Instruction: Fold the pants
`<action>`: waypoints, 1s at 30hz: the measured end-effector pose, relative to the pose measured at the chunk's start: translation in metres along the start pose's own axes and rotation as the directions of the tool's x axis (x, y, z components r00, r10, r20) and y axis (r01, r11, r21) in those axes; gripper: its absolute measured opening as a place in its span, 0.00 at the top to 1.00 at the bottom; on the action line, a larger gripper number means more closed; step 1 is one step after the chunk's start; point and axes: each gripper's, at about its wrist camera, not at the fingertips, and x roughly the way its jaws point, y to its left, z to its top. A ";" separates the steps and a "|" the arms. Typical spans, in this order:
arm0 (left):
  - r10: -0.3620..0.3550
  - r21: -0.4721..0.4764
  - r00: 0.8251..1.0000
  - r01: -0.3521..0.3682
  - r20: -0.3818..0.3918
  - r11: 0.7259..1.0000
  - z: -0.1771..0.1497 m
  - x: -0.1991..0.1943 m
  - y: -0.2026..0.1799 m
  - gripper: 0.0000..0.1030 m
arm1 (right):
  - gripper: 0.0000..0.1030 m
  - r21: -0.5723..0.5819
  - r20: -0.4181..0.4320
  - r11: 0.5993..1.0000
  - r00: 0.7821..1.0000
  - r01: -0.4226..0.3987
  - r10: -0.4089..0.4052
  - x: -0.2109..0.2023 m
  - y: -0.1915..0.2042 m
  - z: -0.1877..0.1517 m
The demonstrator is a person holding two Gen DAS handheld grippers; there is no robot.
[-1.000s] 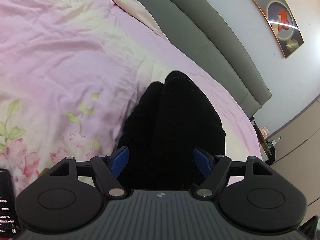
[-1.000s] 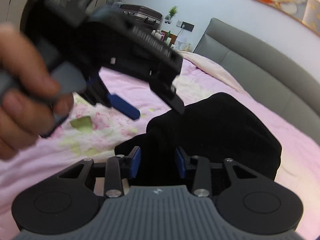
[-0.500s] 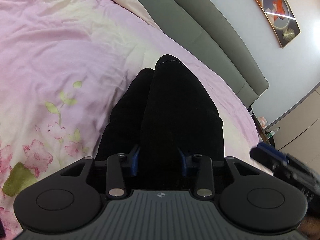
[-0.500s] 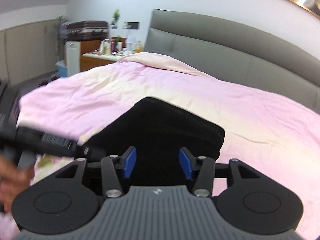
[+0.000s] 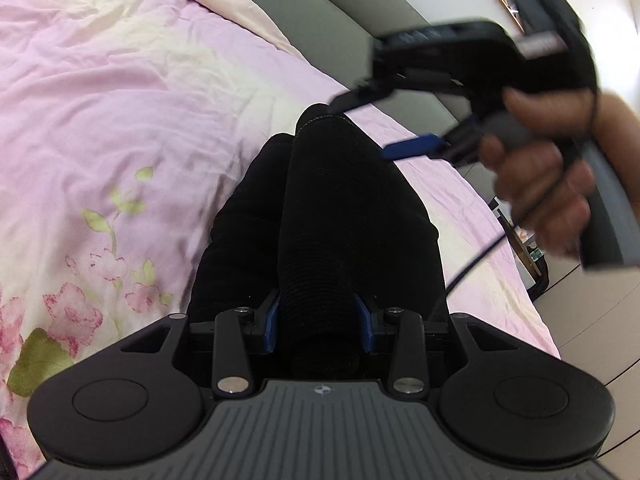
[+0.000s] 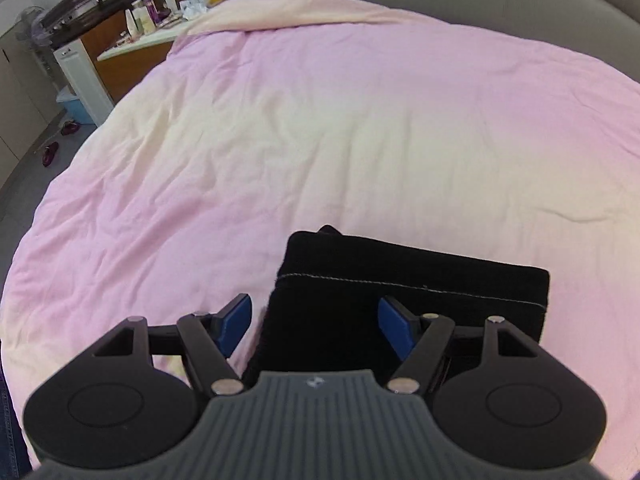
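On pink duvet — folded pants, long axis toward headboard; left hand-held gripper pinching them, right hand-held gripper wide.

Bright even daylight, soft shadows, fisheye bending at edges, right claw motion-blurred

Left claw clamped, right claw spread wide.
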 end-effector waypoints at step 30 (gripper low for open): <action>-0.114 0.025 0.993 0.114 0.024 0.993 0.017 -0.051 -0.010 0.64 | 0.73 -0.041 0.084 0.998 0.995 -0.047 0.050 -0.054 0.017 0.004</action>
